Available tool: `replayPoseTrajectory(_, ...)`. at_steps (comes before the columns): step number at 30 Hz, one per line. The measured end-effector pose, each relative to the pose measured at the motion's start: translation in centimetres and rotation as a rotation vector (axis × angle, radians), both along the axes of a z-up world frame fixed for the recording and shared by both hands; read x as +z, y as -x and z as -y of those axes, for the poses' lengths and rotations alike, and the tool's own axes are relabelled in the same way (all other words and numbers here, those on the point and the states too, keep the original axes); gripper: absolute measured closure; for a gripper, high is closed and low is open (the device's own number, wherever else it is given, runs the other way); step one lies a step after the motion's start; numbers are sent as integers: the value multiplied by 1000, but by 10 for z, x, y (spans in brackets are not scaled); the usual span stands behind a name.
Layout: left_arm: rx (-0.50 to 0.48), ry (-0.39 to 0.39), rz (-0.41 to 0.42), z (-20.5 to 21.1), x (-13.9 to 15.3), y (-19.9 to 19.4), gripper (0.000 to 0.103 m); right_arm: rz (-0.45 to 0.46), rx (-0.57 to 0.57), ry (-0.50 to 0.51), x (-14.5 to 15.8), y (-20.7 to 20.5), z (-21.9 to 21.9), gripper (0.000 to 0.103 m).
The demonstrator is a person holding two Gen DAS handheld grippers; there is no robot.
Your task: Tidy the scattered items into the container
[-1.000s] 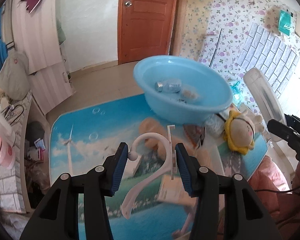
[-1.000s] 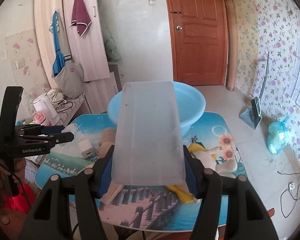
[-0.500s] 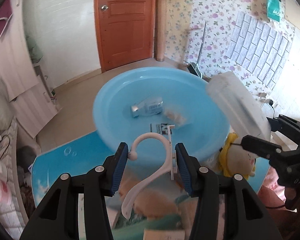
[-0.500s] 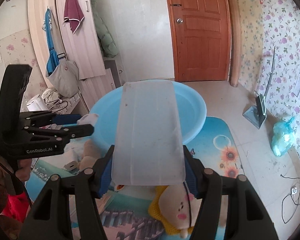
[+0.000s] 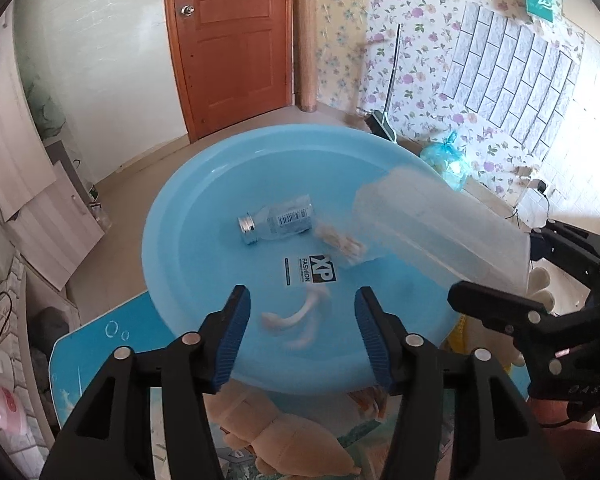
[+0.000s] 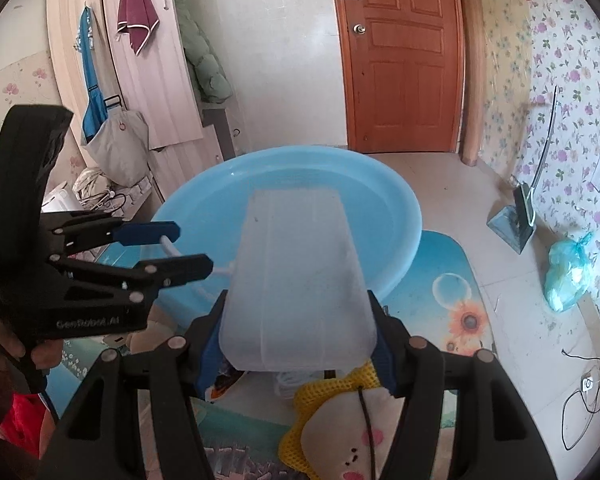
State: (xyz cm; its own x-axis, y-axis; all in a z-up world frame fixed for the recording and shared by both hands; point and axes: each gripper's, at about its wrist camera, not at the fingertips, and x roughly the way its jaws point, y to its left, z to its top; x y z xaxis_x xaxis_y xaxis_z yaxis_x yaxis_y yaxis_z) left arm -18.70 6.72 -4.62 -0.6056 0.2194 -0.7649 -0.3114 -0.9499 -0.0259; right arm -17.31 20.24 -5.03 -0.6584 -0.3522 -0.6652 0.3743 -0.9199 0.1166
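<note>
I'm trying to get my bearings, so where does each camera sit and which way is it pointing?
Left wrist: on the left gripper, open, looking down into the blue basin.
Right wrist: on the right gripper, shut on the translucent box, facing the basin and door; a hand shows.
Shared: basin, box, each other's gripper.

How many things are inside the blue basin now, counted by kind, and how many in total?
Small bottle: 1
Clear packet: 1
White hanger (blurred): 1
Total: 3 in the blue basin
Not counted: the translucent box, held over the basin.
</note>
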Motion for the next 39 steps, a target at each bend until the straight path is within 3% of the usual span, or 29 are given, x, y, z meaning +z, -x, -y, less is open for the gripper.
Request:
replayPoseTrajectory(6,20,3,-8,12,4,-16,46,1,1,-11,4,-5,6,40)
replayPoseTrajectory(10,49,7,-16,27,4,-35,38,-4,6,-17,7,-17,6,40)
replayPoseTrajectory(16,113,-6,7,53,0,-59,38,16,-24,-30,5,-35,-3,40)
replayPoseTrajectory(26,155,-16,31,74,-12,-101,19,57,-79,-66,-4,-62,-18,40)
replayPoseTrajectory(39,144,12,103,66,-45,-131,17,97,-80,-83,-17,-82,-20,40)
